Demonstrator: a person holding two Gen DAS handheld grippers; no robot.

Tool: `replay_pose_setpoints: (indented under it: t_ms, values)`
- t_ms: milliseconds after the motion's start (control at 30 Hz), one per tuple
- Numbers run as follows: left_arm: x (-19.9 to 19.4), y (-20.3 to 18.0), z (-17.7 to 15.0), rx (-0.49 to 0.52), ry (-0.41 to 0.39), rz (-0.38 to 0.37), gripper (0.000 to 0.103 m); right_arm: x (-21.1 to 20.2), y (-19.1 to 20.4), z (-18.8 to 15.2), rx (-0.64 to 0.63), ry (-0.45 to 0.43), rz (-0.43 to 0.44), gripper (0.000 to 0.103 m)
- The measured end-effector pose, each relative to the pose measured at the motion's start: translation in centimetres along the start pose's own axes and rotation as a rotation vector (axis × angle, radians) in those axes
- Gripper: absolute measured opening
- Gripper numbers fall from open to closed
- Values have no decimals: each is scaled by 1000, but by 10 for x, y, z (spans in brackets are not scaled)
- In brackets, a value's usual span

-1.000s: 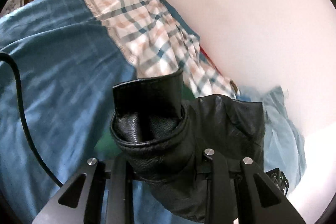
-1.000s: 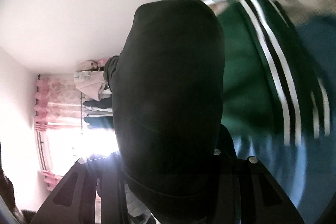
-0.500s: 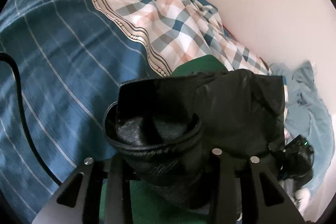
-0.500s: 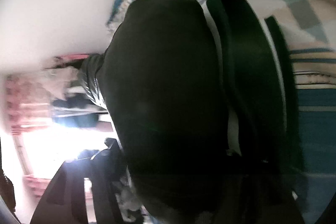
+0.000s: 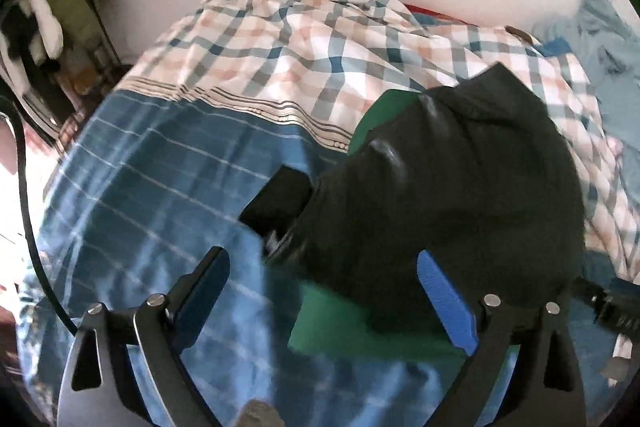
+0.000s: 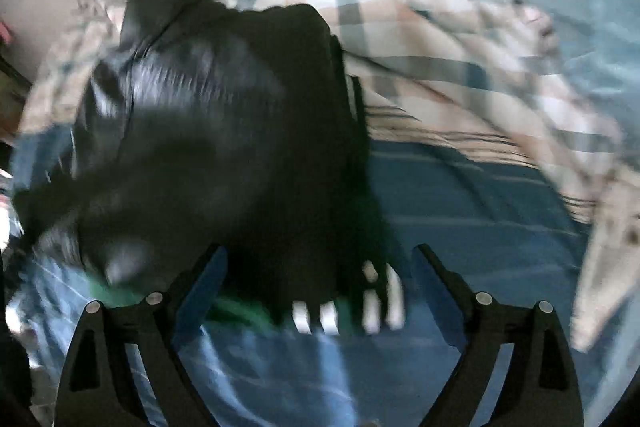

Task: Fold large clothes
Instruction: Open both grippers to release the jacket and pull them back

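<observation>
Both spread and empty, the left gripper (image 5: 324,279) and right gripper (image 6: 320,267) hover over a black leather jacket (image 5: 452,195) just ahead on the bed (image 5: 152,187), seemingly mid-fold, regrasp likely next.

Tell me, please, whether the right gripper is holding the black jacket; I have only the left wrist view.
Observer: No. The right gripper is open, its fingers spread wide with nothing pinched. The black jacket lies on the bed just beyond them.
Operator: Thank you. Could you say what shows at the jacket's near edge on that side?
Observer: A green garment peeks out from under it by the gripper's left-hand finger, and blurred white stripes show beside it, between the fingers.
</observation>
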State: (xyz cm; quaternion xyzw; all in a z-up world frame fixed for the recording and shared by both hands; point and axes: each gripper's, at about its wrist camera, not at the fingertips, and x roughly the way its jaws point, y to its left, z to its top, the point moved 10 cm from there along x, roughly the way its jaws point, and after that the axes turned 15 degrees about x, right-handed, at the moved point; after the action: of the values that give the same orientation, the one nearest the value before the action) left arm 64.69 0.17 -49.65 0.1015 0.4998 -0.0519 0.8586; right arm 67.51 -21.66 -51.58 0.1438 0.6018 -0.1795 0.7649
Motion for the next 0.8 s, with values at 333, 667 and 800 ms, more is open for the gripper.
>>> replay_pose_setpoints:
  t_ms: [333,667,800]
  values:
    - [-143,-8,-17,134,-36,-3,96,-162,-44,-98,72,-88,-37,95]
    - [-350,2,-47,201,-174,-46,96,-414,-77,-193,113,-297,-26,95]
    - [-416,8,-61,193,-215,-54,96,-497,-81,-232,107,-361,-8,95]
